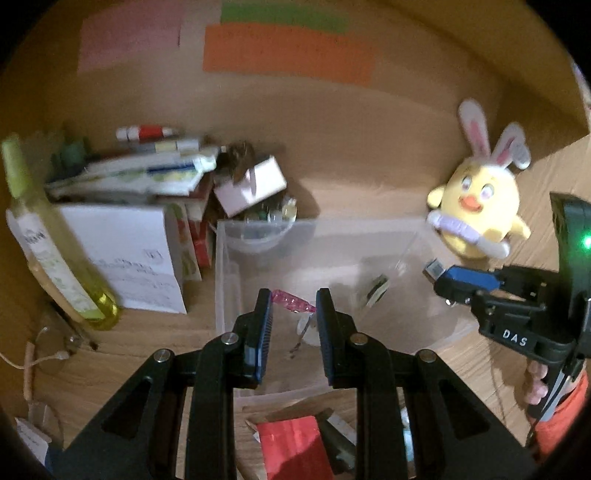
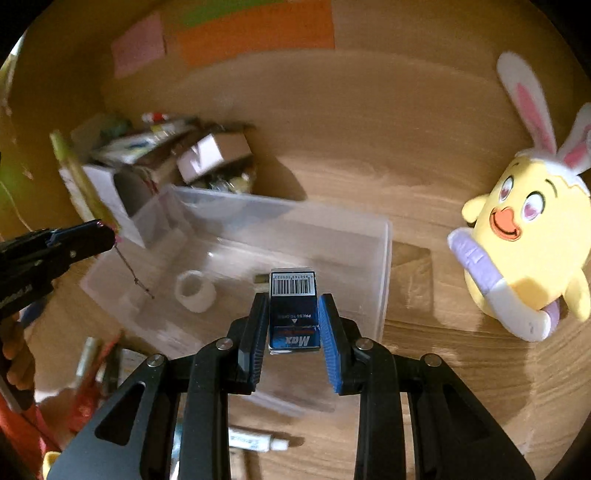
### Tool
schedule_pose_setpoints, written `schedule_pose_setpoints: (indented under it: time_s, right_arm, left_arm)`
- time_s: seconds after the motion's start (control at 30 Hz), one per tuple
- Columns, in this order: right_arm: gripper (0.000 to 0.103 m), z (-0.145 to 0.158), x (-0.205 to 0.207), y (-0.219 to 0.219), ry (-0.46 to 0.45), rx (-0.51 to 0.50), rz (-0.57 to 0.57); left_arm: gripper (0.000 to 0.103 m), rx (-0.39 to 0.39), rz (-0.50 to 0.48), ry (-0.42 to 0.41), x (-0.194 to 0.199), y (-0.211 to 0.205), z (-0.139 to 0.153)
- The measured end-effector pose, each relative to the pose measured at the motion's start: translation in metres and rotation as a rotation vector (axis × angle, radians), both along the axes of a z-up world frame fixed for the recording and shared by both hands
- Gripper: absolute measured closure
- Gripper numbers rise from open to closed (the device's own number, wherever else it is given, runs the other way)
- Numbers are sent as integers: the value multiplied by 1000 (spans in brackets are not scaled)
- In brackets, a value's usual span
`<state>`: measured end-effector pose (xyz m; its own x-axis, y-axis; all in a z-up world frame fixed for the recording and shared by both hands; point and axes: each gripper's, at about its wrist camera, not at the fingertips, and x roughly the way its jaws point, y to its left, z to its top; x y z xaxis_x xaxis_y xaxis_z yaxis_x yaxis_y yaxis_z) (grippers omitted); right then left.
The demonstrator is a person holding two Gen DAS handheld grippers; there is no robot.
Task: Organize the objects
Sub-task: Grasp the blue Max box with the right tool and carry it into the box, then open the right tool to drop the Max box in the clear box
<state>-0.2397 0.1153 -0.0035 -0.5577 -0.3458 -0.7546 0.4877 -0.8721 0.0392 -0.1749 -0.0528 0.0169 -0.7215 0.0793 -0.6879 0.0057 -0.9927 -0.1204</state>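
Clear bin [image 2: 384,258] sits mid-surface | right tool [image 2: 293,321] clamped on Max box [image 2: 293,314], left tool [image 1: 293,306] pinching pink clip [image 1: 291,303] | risk: thin clip slips out, misses bin lol

A wooden table [image 1: 351,147] bears everything; on the wall behind it hang an orange paper sheet [image 1: 288,51], a green paper sheet [image 1: 284,14] and a pink paper sheet [image 1: 129,37]; a yellow plush chick with rabbit ears [image 2: 524,236] stands at the right, well apart from the clutter at the left.
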Motion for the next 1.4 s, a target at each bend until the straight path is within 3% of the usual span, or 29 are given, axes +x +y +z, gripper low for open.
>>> schedule_pose_setpoints:
  time_s: [0.3,0.57,0.63,0.77,0.9,0.93,1.03,1.13,1.27,1.4]
  right_arm:
    - [78,-24,-16,-12,-61,92,16]
    - [77,-25,-18,-22,-66,118,14]
    - [75,-21,-15,-22,-58,117,11]
    - [55,-6,-5,-15,-21,81,-4]
    - [50,14,14,-5,22,43,1]
    - [44,19,20,-2,35,31,1]
    - [34,30,41,6,91,4,7]
    - [32,35,64,14,122,-2,14]
    - [30,29,83,19,110,-21,30]
    - [30,17,103,24,80,-53,68]
  left_arm:
    - [80,-26,-34,-96,-20,8,-27]
    - [78,-23,-54,-130,-21,11,-29]
    - [65,-30,-56,-119,-17,11,-24]
    - [43,-44,-43,-59,0,10,-6]
    - [17,-54,-13,12,26,5,15]
    - [13,-57,-8,21,29,4,17]
    - [9,-93,16,56,52,0,24]
    - [7,-117,26,66,73,-4,23]
    - [7,-144,48,44,98,-10,10]
    - [7,-123,60,-13,117,-16,-13]
